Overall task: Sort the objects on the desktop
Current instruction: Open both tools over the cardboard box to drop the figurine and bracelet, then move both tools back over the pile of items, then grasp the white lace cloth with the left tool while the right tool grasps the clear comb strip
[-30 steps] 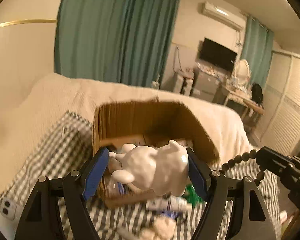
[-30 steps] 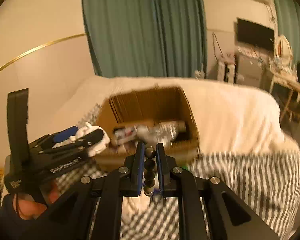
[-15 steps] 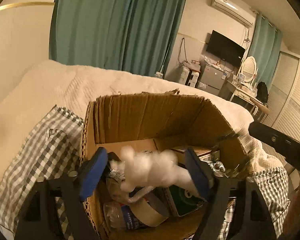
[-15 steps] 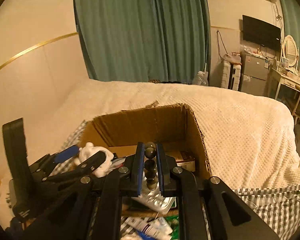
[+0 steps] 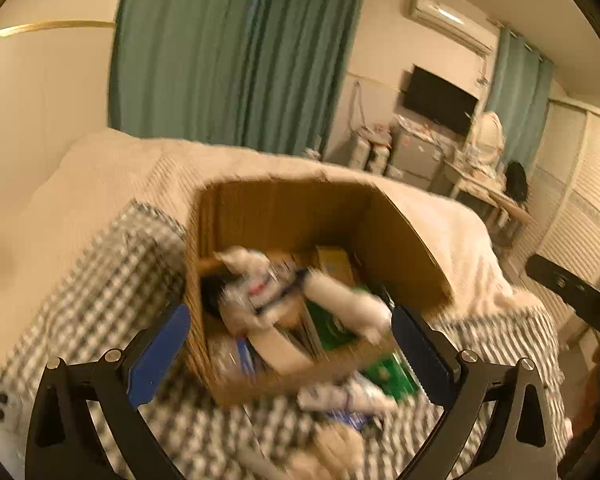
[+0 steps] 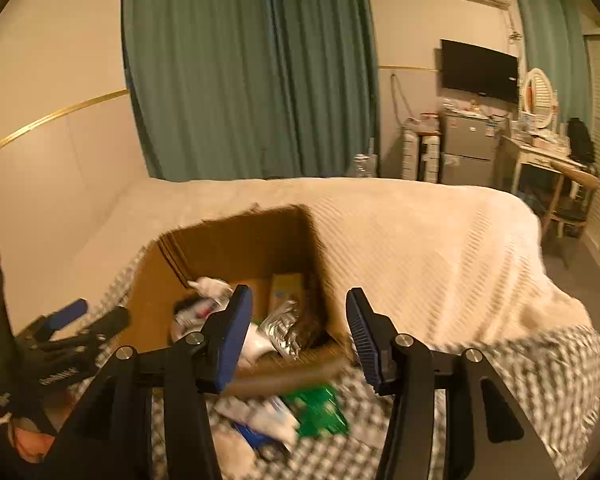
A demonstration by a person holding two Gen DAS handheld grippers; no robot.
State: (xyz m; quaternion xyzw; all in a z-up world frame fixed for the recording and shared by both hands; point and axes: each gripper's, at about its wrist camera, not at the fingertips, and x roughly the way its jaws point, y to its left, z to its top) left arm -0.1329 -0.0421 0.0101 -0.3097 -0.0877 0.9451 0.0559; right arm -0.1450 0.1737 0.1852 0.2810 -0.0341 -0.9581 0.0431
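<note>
White figurine [image 5: 340, 304] lies blurred inside cardboard box [image 5: 400, 248], among packets and a tape roll, between and beyond the left hand-held gripper [image 5: 290, 344] pads. Left hand-held gripper: jaws wide apart, nothing held. Right hand-held gripper [image 6: 300, 336]: jaws apart, nothing held, above the box's near wall. Box sits on checked cloth [image 5: 112, 272] on the bed. Green packet [image 6: 320, 412] and white tube [image 6: 256, 412] lie on the cloth against the box's near side.
</note>
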